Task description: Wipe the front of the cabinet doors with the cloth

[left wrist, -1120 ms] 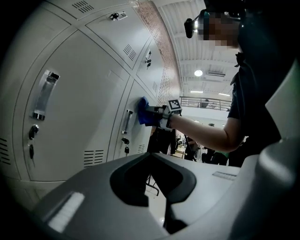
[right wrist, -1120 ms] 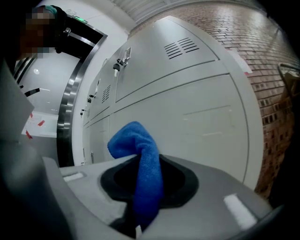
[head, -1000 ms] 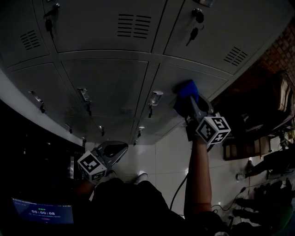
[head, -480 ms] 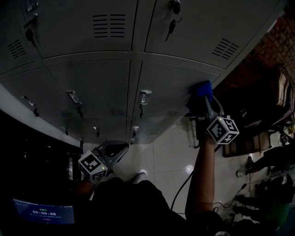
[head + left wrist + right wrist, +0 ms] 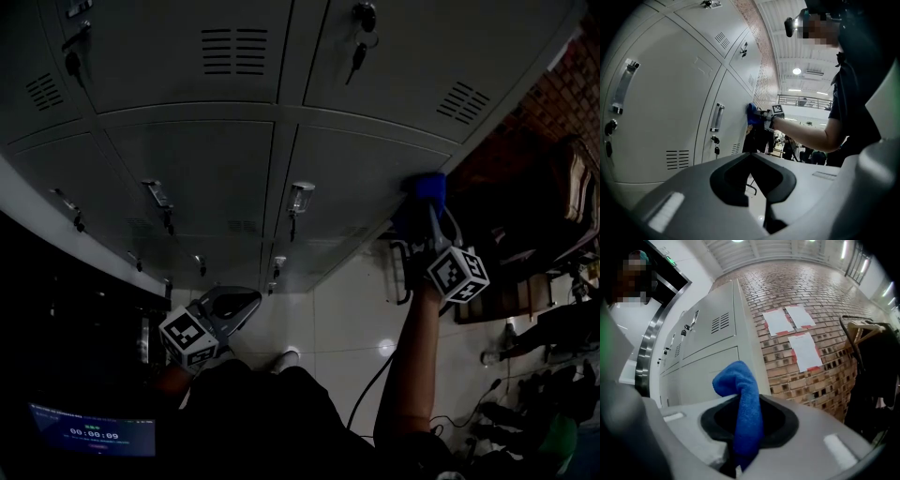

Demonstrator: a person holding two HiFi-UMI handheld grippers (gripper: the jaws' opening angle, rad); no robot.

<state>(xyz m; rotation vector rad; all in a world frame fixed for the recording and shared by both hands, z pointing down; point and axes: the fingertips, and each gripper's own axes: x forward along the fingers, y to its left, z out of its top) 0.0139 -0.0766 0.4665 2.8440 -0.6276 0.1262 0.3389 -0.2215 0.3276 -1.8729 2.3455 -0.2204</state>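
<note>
Glossy pale tiled floor (image 5: 337, 309) down there, lights glinting off it; the grey cabinet bank (image 5: 216, 169) stands right on it, a pale shoe (image 5: 286, 357) planted near its foot, a dark cable (image 5: 368, 375) trailing across the tiles beside that shoe

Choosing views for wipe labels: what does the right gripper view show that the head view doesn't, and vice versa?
Right gripper view only: the cloth pinched between the jaws of the right gripper, and papers on the brick wall.
Head view only: the left gripper held low, away from the doors; the tiled floor; a screen at lower left.
Both: the blue cloth up at the right end of the doors, and the brick wall beyond them.
</note>
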